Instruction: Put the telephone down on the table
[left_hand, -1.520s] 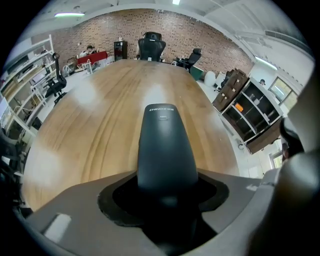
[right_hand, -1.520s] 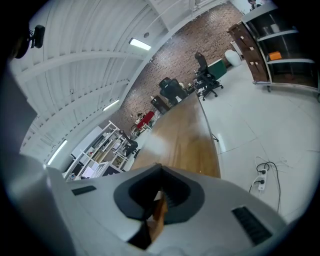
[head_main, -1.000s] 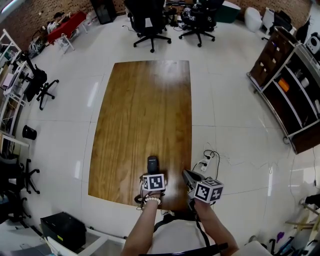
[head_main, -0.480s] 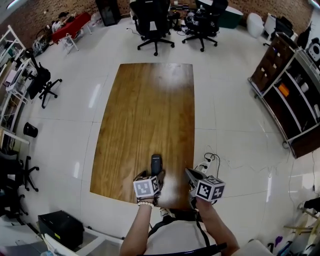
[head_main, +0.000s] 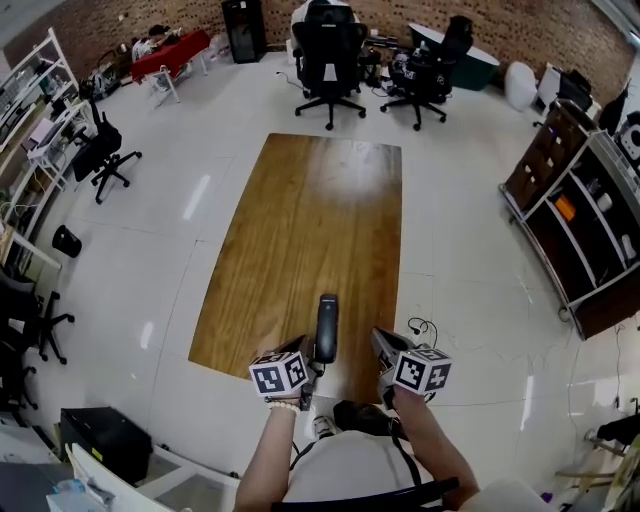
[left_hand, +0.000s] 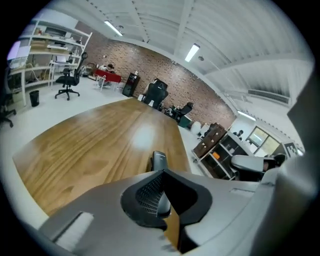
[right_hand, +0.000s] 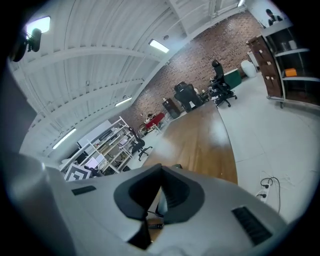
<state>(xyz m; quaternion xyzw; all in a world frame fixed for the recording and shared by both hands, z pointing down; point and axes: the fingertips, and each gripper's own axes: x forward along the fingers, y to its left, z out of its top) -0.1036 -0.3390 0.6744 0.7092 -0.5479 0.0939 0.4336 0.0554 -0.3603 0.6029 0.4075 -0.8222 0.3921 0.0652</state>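
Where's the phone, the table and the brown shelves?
telephone (head_main: 326, 325), head view, middle of its dark body.
table (head_main: 315, 220), head view, bare wooden top.
shelves (head_main: 540, 152), head view, brown panel.

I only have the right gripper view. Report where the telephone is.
Observer: The telephone is held in the left claw, jaws closed on its near end.
Operator: Give its place over the table.
Observer: Head view shows it lengthwise over the wooden table, close to its near edge.
Operator: Now place the right claw.
Observer: The right claw sits right of the telephone, apart from it.
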